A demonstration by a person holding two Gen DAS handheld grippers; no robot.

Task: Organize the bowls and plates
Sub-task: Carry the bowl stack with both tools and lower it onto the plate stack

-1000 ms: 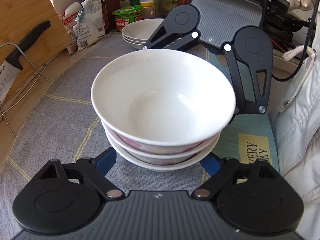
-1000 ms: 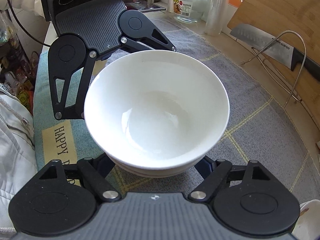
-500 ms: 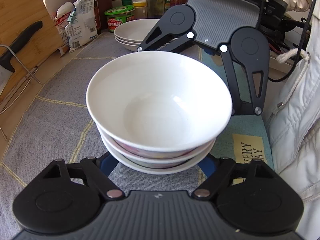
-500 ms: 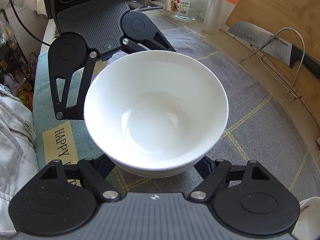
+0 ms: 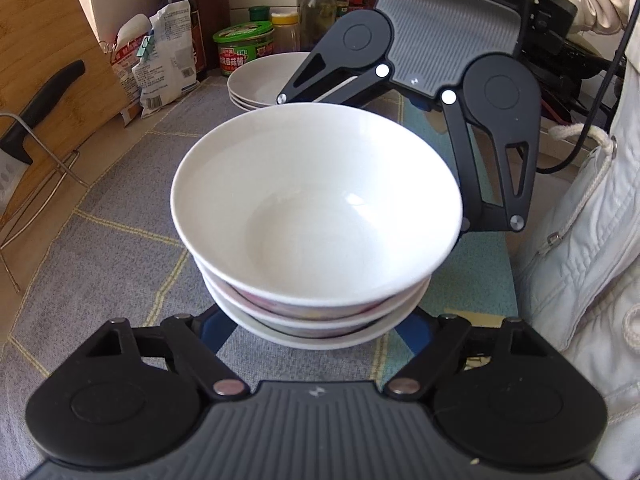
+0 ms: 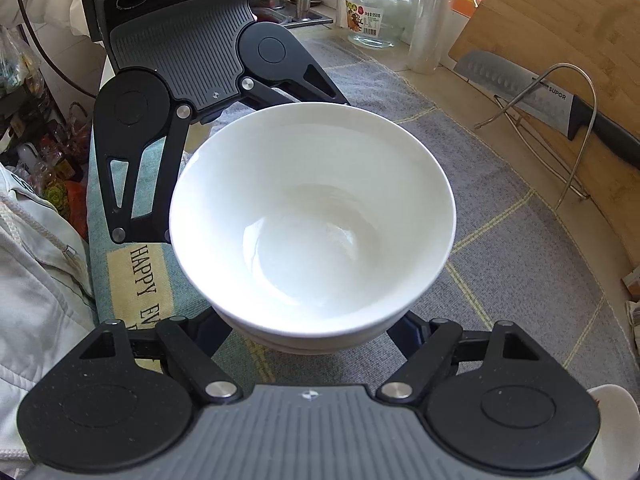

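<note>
While both grippers are flanking the stack of glossy white ceramic bowls (image 5: pixel 316 216), I am relocating it.
I am judging the left gripper (image 5: pixel 316 326) and right gripper (image 6: pixel 310 330) spread wide against its base; actual grip I cannot tell.

A kitchen counter in daylight — a grey cloth (image 5: pixel 120 248) with pale yellow lines covers it. A bamboo cutting board (image 6: pixel 560 40) leans at the back, a wire rack (image 6: pixel 560 128) before it, jars and bottles beyond.
</note>
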